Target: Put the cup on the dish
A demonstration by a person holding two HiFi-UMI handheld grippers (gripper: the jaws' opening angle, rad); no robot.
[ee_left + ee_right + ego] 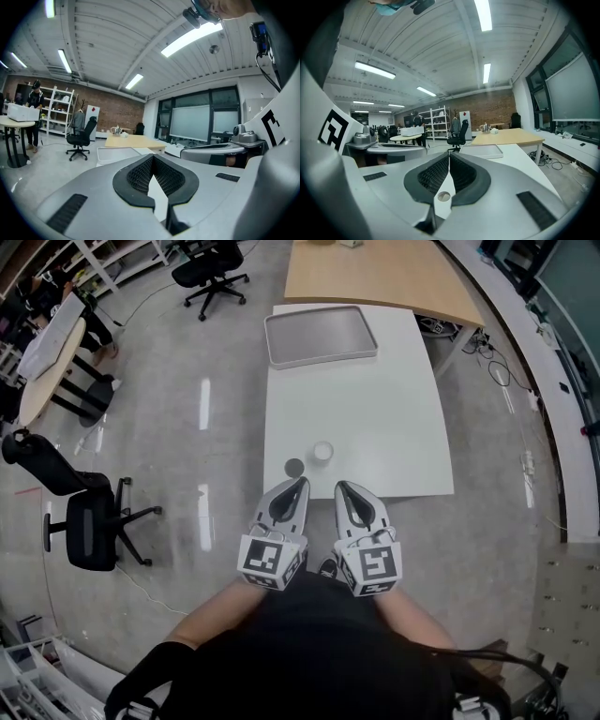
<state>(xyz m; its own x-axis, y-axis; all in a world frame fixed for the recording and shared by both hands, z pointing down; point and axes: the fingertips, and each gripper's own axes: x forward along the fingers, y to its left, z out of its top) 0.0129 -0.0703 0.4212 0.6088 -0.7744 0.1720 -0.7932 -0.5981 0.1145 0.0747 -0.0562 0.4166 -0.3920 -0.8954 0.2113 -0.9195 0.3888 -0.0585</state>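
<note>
Left gripper [301,484], right gripper [342,487]: jaws pressed together, empty; spread right, pinch cup [323,451] at 12 o'clock; dish [294,467] at cup's 8 o'clock

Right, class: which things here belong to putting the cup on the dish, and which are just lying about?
For the job:
- cup
- dish
- left gripper and right gripper, jaws together, holding nothing

Just lying about:
- tray
- wooden table
- black chair
</note>
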